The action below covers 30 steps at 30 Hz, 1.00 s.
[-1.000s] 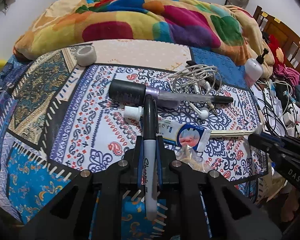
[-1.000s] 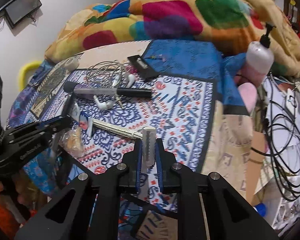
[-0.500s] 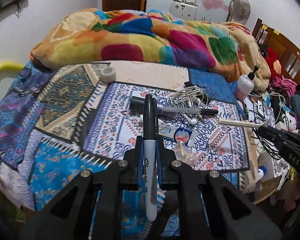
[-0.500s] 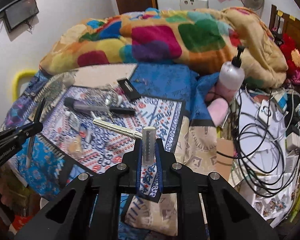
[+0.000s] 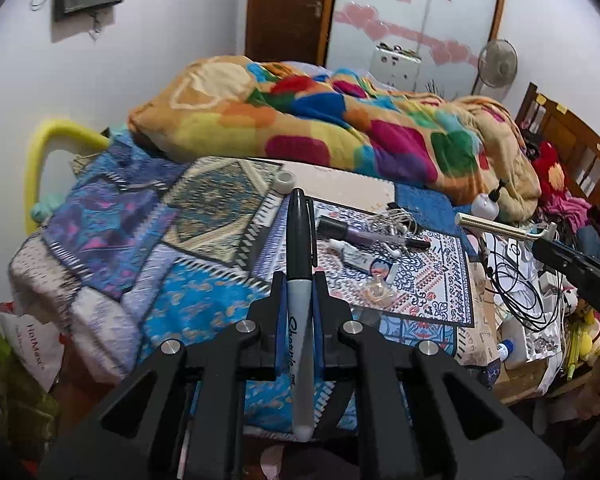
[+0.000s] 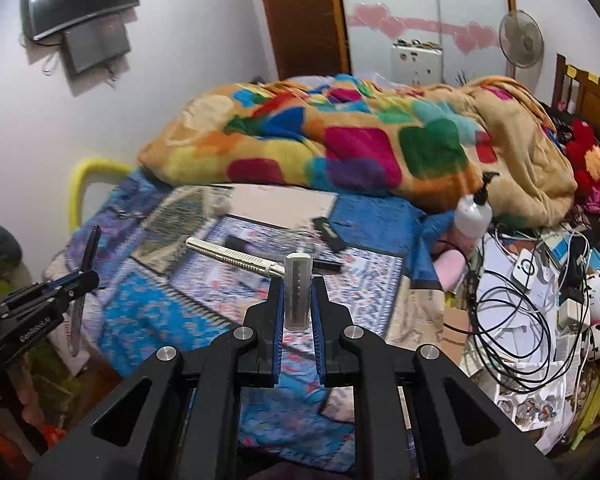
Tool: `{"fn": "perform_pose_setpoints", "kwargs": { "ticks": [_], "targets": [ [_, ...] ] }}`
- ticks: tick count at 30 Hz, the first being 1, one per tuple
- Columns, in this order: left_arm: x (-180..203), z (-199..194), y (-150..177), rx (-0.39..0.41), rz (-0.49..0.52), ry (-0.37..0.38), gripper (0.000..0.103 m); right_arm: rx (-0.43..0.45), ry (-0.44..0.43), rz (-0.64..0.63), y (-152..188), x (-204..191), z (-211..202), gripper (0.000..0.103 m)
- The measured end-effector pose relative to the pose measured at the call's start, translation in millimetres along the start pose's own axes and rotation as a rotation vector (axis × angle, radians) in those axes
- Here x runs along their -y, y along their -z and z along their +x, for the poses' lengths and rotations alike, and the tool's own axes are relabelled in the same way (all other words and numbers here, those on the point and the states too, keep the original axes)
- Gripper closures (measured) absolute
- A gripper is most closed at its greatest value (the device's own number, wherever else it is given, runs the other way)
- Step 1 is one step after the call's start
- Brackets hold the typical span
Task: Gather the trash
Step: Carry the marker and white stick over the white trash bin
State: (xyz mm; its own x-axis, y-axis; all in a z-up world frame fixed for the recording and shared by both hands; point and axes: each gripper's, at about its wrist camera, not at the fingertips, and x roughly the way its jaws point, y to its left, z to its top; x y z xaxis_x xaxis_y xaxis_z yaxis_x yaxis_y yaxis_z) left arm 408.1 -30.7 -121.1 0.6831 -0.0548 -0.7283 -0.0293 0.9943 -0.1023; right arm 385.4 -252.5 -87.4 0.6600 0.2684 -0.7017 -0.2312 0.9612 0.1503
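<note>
The left hand-held gripper (image 5: 299, 292) points forward and downward, its two blue-lined jaws drawn close together and clamped on a black marker (image 5: 300, 264) that stands lengthwise between them, cap end out past the fingertips. The right hand-held gripper (image 6: 297, 300) is angled downward in much the same way, its jaws likewise nearly closed and pressed on the handle of a pale razor (image 6: 296, 292), whose long head sticks out to the left. From each wrist view the other gripper shows at the frame's edge, well apart.
</note>
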Motion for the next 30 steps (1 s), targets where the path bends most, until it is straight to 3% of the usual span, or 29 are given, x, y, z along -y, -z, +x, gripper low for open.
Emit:
{"fn": "perform_pose_setpoints", "kwargs": {
  "ticks": [13, 24, 30],
  "targets": [
    [-75.8, -87.5, 46.3, 0.062, -0.11, -0.084, 0.092, 0.024, -0.121, -0.123, 15.5, -93.5, -29.2, 0.091],
    [-151.2, -112.1, 102.2, 0.024, -0.212, -0.191, 0.092, -0.064, -0.24, -0.257, 45.8, -182.8, -3.7, 0.091],
    [-188.8, -110.7, 137.0, -0.03, -0.282, -0.247, 0.092, -0.188, -0.295, -0.345, 76.3, -235.0, 35.9, 0.091]
  ]
}}
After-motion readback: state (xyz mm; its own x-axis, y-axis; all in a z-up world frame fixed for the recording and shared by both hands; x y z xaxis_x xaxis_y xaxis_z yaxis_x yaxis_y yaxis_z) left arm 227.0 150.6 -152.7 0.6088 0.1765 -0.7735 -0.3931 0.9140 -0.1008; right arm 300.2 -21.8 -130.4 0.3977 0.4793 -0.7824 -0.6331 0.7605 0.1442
